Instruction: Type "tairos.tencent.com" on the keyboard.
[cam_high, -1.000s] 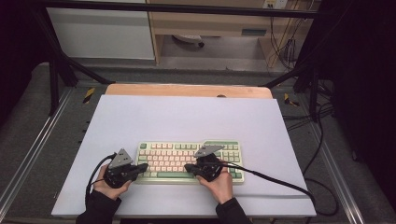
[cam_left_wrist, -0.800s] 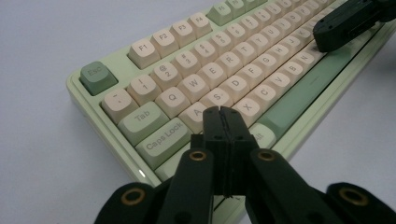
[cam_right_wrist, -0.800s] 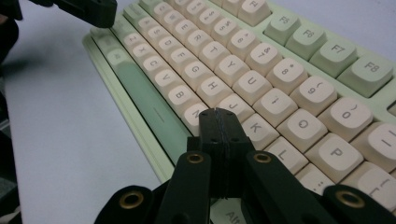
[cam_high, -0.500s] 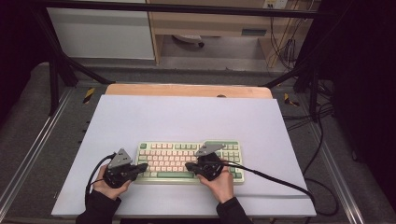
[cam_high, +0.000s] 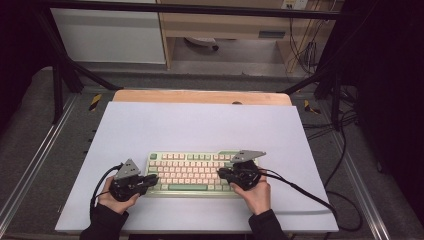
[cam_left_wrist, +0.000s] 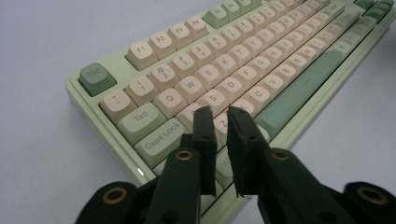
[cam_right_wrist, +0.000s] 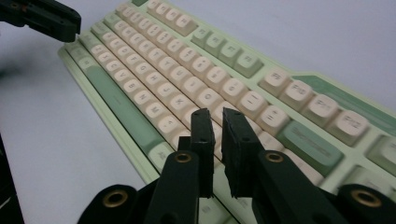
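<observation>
Figure: both tongs poised over a mint-green keyboard (cam_high: 192, 171), which lies flat on the white desk (cam_high: 200, 125) near its front edge, long side toward you. Your left tongs (cam_high: 151, 179) hang over the keyboard's left end; the left gripper view places their tips (cam_left_wrist: 221, 122) above the letter rows just beside the Caps Lock key (cam_left_wrist: 162, 138) and left of the green space bar (cam_left_wrist: 299, 88). Your right tongs (cam_high: 223, 173) hang over the keyboard's right half; in the right gripper view their tips (cam_right_wrist: 215, 122) sit above the cream keys near the wide green key (cam_right_wrist: 309, 142) at that end. Each pair has just been opening and now stands slightly apart, a narrow slit between the jaws and nothing in it; whether any tip rests on a keycap cannot be told. The step in hand looks like working the keys with the tips. To do it well, bring each pair together again so it meets a single keycap as one blunt point. Come down square onto the cap's centre, not its edge, so that the neighbouring key stays up. Press lightly and lift clear before moving along the row. Keep the trailing cables (cam_high: 300, 192) off the keyboard, and hold the idle hand still so the board does not slide on the smooth desk.
</observation>
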